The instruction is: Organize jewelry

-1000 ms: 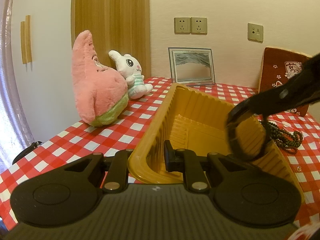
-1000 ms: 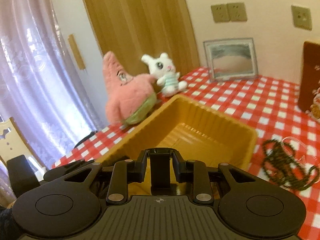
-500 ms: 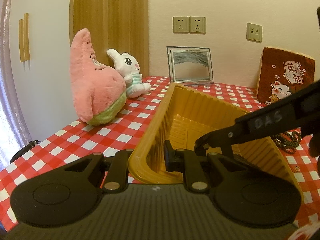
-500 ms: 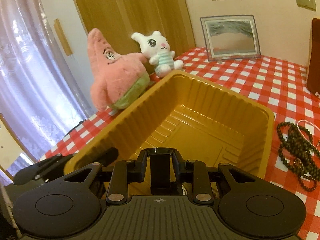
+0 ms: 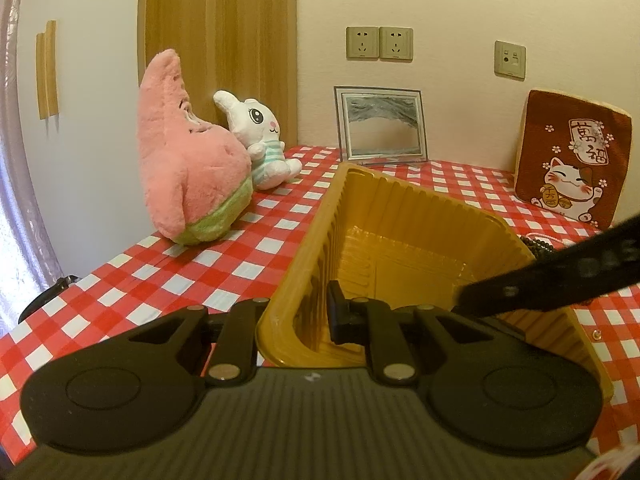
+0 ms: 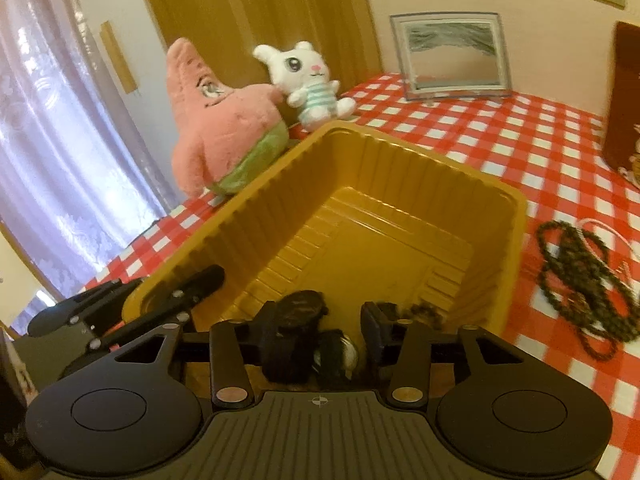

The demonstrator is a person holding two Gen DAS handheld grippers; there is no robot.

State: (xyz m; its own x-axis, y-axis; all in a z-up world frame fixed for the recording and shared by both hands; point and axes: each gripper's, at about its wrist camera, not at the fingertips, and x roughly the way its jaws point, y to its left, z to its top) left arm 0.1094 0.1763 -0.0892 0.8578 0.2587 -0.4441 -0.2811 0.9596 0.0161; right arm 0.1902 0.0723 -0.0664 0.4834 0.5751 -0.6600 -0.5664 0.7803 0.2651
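A yellow ribbed plastic tray stands on the red checked tablecloth. My left gripper is shut on the tray's near-left rim, one finger inside and one outside. My right gripper is open over the tray's near end, and a black wristwatch lies between its fingers on the tray floor. The right gripper's finger crosses the left wrist view. A dark bead necklace lies on the cloth right of the tray, its edge also in the left wrist view.
A pink star plush and a white rabbit plush sit left of the tray. A picture frame and a red lucky-cat pouch stand by the back wall. A pale bead string lies by the necklace.
My right gripper carried the black watch down into the tray and opened, leaving the watch on the tray floor. My left gripper kept its hold on the rim.
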